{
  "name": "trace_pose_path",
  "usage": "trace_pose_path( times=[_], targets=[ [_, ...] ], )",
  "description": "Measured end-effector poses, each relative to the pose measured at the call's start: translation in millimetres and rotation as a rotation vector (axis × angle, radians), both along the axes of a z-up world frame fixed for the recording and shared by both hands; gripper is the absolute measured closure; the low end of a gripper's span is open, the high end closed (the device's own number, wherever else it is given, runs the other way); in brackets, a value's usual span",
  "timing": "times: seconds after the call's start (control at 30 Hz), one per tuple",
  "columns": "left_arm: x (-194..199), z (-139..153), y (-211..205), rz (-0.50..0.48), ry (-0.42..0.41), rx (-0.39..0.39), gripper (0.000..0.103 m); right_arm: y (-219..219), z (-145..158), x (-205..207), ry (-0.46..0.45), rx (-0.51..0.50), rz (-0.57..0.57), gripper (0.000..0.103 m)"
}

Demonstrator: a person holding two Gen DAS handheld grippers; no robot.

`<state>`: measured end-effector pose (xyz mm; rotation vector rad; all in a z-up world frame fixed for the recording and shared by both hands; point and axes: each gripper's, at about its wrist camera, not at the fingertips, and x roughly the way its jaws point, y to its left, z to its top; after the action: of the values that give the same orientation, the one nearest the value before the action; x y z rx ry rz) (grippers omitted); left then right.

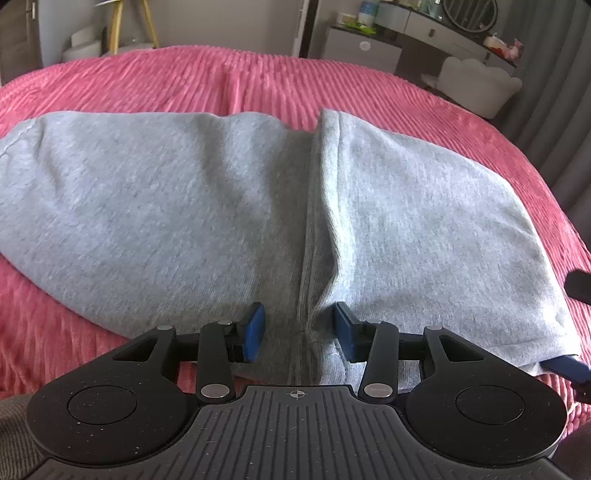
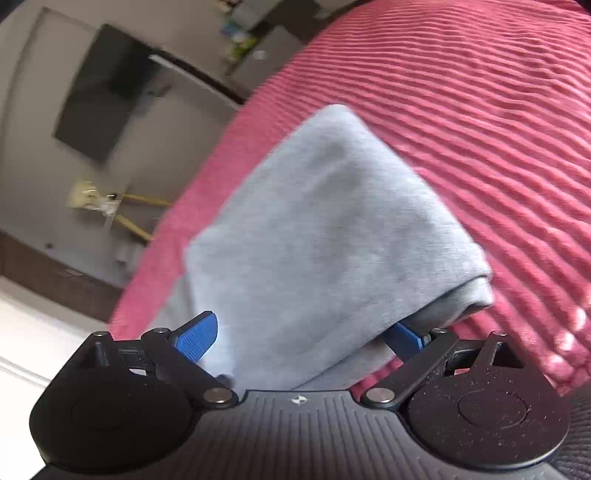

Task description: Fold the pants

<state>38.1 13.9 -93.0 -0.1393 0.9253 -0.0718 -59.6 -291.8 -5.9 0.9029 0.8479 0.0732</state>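
Observation:
Grey pants (image 1: 184,206) lie folded across a pink ribbed bedspread (image 1: 229,77), with one folded layer's edge running down the middle. My left gripper (image 1: 300,334) hovers at the near edge, open, its blue pads either side of that ridge without pressing it. In the right wrist view the pants (image 2: 325,229) stretch away from my right gripper (image 2: 301,338). It stands wide open at the garment's end, with the right blue finger (image 2: 404,338) tucked under the cloth and the left one beside it. That finger (image 1: 565,365) also shows under the pants' right corner in the left wrist view.
Bare bedspread (image 2: 480,110) surrounds the pants. Beyond the bed stand a dresser with a round mirror (image 1: 443,26), a white chair (image 1: 480,85) and a yellow-legged stand (image 1: 122,26). A dark screen (image 2: 103,92) hangs on the wall.

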Motion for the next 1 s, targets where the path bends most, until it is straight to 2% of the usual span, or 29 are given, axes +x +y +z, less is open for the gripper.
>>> trace_pose_path(
  times=[0.13,0.17,0.23,0.3,0.43,0.5,0.6,0.8,1.0],
  targets=[
    [2,-1,0,0.004,0.005,-0.002,0.053,7,-10,3,0.092,0.028,0.083,0.007],
    [2,-1,-1,0.003,0.005,0.002,0.053,14,-13,6,0.119,-0.004,0.121,0.007],
    [1,-1,-1,-0.001,0.002,0.009,0.053,31,-13,14,0.160,-0.149,0.165,0.007],
    [1,-1,-1,-0.004,0.000,0.013,0.053,36,-7,16,0.126,-0.231,0.137,0.007],
    [2,-2,-1,-0.006,0.003,0.016,0.052,23,9,7,0.007,-0.236,0.033,0.007],
    [2,-2,-2,-0.009,0.004,0.020,0.052,9,9,4,0.007,-0.225,-0.057,0.007],
    [2,-2,-1,-0.011,0.004,0.020,0.052,-7,-1,3,0.045,-0.118,-0.146,0.008],
    [3,-2,-1,-0.012,0.004,0.022,0.052,15,-1,16,0.041,-0.194,0.001,0.006],
    [3,-2,-1,-0.014,0.004,0.024,0.052,12,-5,14,0.036,-0.159,-0.038,0.006]
  ],
)
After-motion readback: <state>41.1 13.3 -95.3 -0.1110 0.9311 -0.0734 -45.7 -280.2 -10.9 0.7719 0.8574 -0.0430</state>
